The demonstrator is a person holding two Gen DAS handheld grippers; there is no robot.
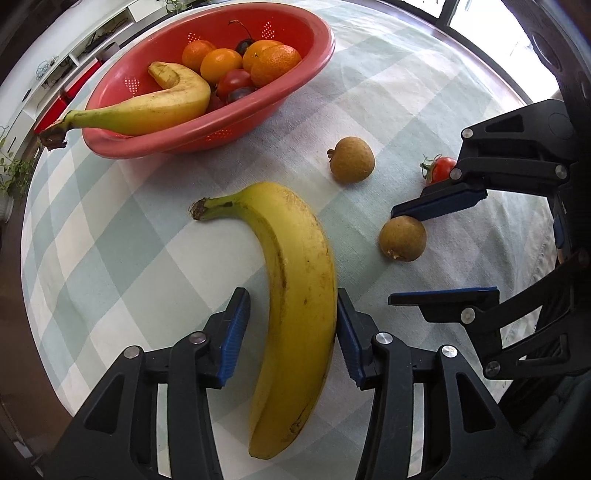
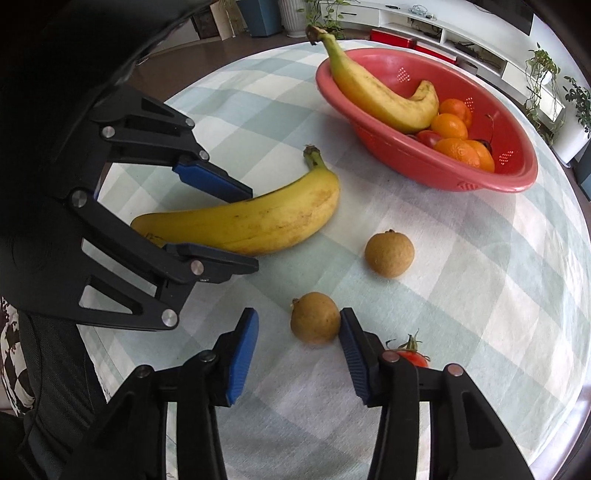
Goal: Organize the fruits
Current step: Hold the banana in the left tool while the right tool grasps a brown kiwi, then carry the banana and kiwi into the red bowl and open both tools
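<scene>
A yellow banana lies on the checked tablecloth, and my left gripper is open around its middle, the right pad touching its side. It also shows in the right wrist view. My right gripper is open around a brown round fruit, its right pad touching it. A second brown fruit lies just beyond. A small red tomato sits behind the right finger. The red basket holds another banana, oranges and small dark and red fruits.
The round table's edge curves close on the right of the right wrist view. The basket stands at the far side of the table. White shelving and potted plants stand behind the table.
</scene>
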